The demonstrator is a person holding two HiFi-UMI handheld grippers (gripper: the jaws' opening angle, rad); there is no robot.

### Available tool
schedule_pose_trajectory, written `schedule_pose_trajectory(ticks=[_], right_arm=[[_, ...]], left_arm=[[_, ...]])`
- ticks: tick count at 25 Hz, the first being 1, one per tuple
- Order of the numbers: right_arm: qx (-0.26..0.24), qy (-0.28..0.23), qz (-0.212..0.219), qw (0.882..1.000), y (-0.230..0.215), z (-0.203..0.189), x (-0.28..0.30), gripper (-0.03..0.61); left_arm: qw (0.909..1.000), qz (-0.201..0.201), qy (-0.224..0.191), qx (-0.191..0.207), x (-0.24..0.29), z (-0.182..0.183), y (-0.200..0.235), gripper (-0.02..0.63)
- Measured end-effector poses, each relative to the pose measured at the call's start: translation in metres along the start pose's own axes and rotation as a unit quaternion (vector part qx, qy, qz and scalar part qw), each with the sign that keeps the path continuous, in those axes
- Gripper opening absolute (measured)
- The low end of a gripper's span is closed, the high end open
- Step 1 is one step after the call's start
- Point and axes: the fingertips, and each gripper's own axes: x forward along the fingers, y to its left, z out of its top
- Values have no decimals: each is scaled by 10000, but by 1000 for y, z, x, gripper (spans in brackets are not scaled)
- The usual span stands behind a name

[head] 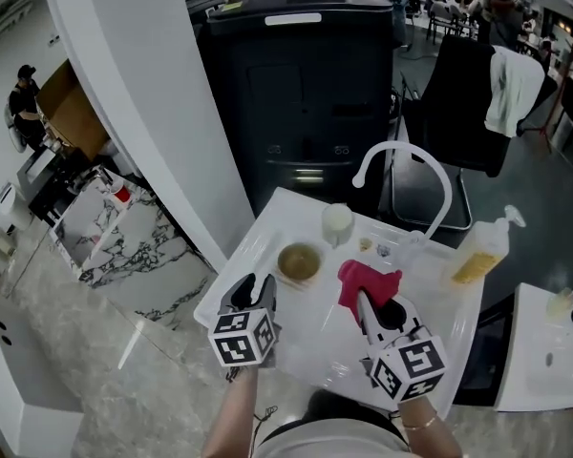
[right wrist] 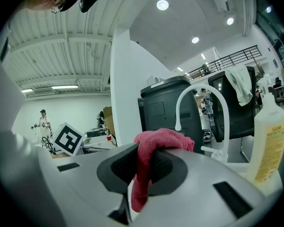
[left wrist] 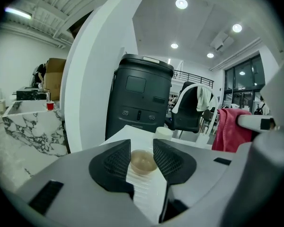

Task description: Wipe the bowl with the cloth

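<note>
1. Red cloth (right wrist: 149,169) is pinched between the jaws of the right gripper (right wrist: 144,157). It bunches above them and hangs down below them.
2. In the head view, the cloth (head: 367,282) spreads out ahead of the right gripper (head: 363,305), over the white counter (head: 267,232) and to the right of the bowl.
3. The bowl (head: 299,262) is brownish and sits upright on the counter, near the middle and just beyond the left gripper (head: 254,292).
4. The left gripper (left wrist: 142,149) has its jaws apart and nothing is held between them. The bowl (left wrist: 143,161) shows through the gap, resting on a ridged part of the counter further ahead, and the jaws do not touch it.
5. A white cup (head: 337,223) stands just behind the bowl.
6. A curved white tap (head: 408,160) rises at the back of the counter, and a soap bottle (head: 481,256) with yellow liquid stands to its right.
7. A large black bin (head: 301,84) stands behind the counter.
</note>
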Motion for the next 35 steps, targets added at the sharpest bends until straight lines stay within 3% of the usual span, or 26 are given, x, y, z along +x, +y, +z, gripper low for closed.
schedule_pose_trajectory(ticks=[15,26,35], right_arm=[[322,132,156,9993,-44,-11,41,35],[530,288,140,9981,-61,-22,57,35],[606,397,67,9973,-73,-29,63,35]], left_arm=[[9964,161,735,-383,103,-30,13,150],[9837,299,1597,-765,159,-79,25,160],[9736,561,2044,-850,182,-106,32,137]])
